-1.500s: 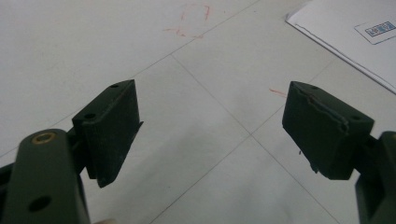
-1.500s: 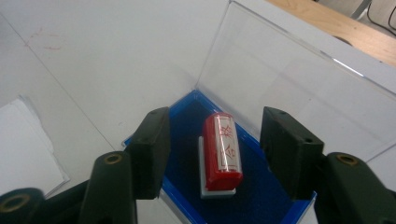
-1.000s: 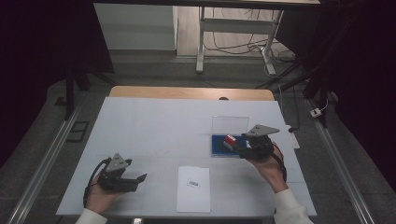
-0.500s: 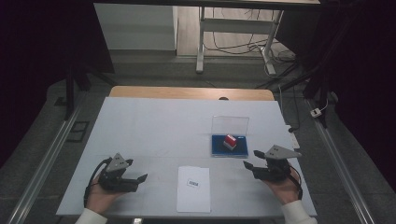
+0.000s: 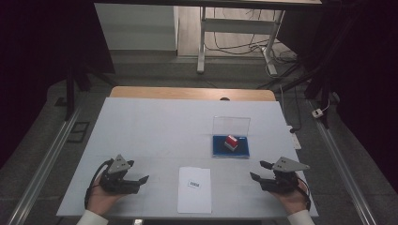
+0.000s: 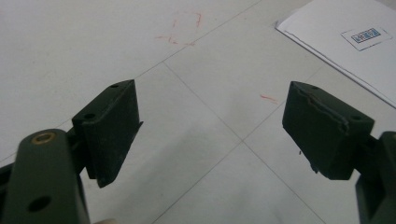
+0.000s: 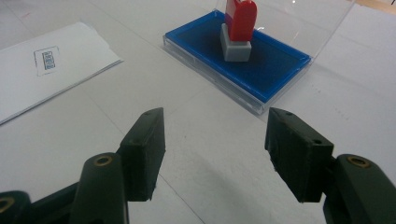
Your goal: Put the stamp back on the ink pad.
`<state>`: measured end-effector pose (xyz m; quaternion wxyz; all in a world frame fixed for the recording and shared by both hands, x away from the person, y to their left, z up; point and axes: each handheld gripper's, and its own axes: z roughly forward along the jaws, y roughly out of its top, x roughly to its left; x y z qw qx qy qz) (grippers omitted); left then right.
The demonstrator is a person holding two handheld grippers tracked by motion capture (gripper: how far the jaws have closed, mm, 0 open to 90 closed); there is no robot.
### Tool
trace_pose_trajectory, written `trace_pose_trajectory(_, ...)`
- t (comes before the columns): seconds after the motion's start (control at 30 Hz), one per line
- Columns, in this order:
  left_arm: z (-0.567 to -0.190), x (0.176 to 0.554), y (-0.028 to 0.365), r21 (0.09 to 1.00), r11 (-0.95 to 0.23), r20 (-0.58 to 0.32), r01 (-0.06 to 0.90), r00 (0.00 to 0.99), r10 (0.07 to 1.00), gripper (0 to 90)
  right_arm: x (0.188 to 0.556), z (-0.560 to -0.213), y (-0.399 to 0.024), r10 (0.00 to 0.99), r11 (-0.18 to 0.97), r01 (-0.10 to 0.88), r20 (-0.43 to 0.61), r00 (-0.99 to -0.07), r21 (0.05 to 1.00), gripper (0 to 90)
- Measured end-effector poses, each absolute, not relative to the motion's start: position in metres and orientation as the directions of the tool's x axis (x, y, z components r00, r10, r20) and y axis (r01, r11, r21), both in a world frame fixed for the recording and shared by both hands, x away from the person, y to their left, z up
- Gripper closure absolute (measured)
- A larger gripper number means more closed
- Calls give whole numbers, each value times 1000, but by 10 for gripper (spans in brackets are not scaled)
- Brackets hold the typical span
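A red-and-grey stamp point(image 5: 230, 142) point(image 7: 239, 28) stands upright on a blue ink pad point(image 5: 230, 149) point(image 7: 261, 70) whose clear lid point(image 5: 231, 125) is raised behind it. A white sheet with a small printed label point(image 5: 195, 189) point(image 7: 46, 70) point(image 6: 345, 51) lies flat near the front edge. My right gripper point(image 5: 259, 170) point(image 7: 212, 149) rests at the front right, open and empty, its jaws aimed toward the pad from a short distance. At the front left my left gripper point(image 5: 139, 180) point(image 6: 210, 130) sits open over bare table, nothing between its jaws.
The white tabletop point(image 5: 155, 126) has a wooden strip point(image 5: 187, 93) along its far edge. Metal rails point(image 5: 47, 159) run down both sides. A stand with cables point(image 5: 234, 42) is on the floor beyond the table.
My right gripper has drawn back from the ink pad toward the front right of the table and sunk lower, leaving the stamp standing on the pad. The left gripper has stayed put.
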<state>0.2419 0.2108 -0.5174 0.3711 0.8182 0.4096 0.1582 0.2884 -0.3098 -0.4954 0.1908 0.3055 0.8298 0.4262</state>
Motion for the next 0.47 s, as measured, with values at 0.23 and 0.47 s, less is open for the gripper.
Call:
trace_pose_trajectory(0.23, -518, 242, 211, 737, -387, -48, 555, 613, 788, 191, 289, -495, -308, 668, 465, 342, -69, -741, 817, 378)
trace_pose_trajectory(0.47, -518, 243, 212, 735, -385, -49, 558, 610, 791, 189, 290, -496, -308, 666, 475, 342, -77, -742, 811, 378)
